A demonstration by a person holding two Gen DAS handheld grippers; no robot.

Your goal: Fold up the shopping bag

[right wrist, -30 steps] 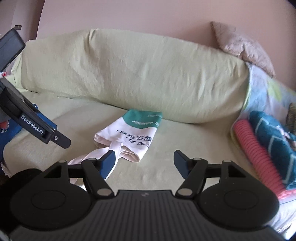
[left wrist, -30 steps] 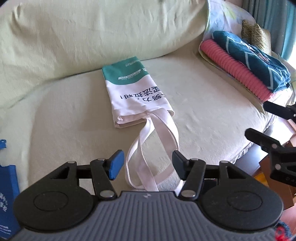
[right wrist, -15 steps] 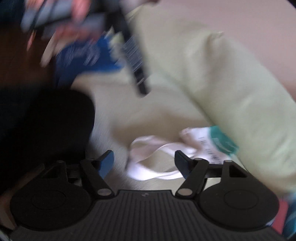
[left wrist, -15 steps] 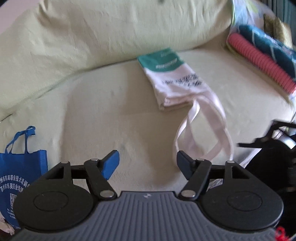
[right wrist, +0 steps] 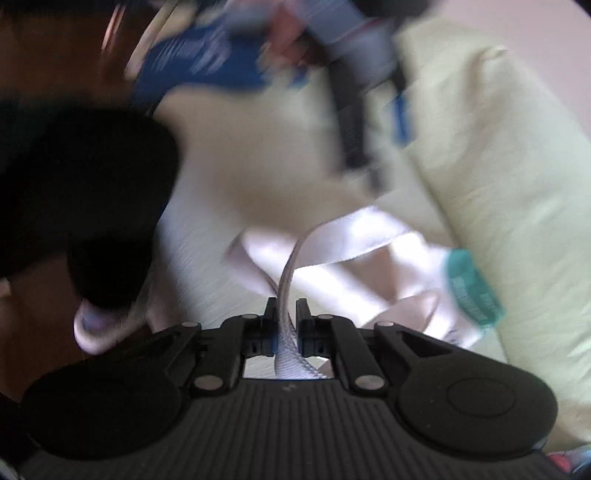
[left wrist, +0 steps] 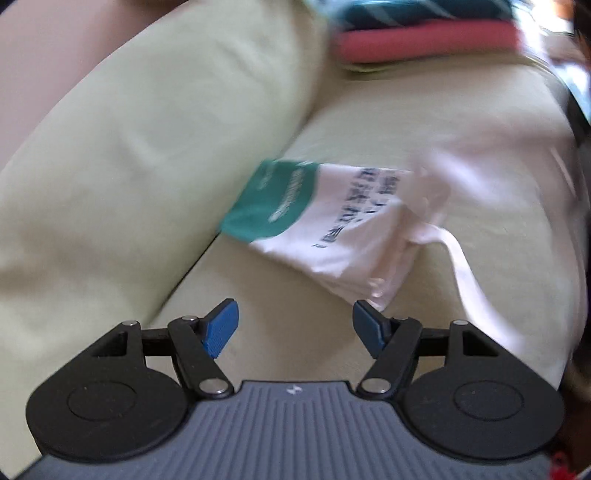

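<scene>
The right tool (right wrist: 286,314) has its two jaws nearly closed, and a white strap handle (right wrist: 286,280) of the shopping bag (right wrist: 469,291) passes between them and is gripped there. From the tool the strap rises and curves away over the sofa seat (right wrist: 258,166) toward the bag body, which lies close to the back cushion (right wrist: 517,166). This view is much blurred; a blue bag (right wrist: 199,70) and a dark shape at the left cannot be read clearly.

The left tool (left wrist: 293,326) is wide open, its blue pads (left wrist: 221,328) well apart, and it holds nothing. It hovers above the seat, pointing at the shopping bag (left wrist: 332,229), whose open end is just beyond the right finger.

The bag is white with a green band (left wrist: 273,199) at its bottom end, next to the back cushion (left wrist: 129,166). There is white writing on the green part and dark characters on the white part, but they are too blurred to read.

The sofa has a pale yellow-green cover. At its far end lies a pink ribbed cloth (left wrist: 424,40) with a teal patterned cloth (left wrist: 406,11) on top of it. A pink wall (left wrist: 48,48) is behind the sofa.
</scene>
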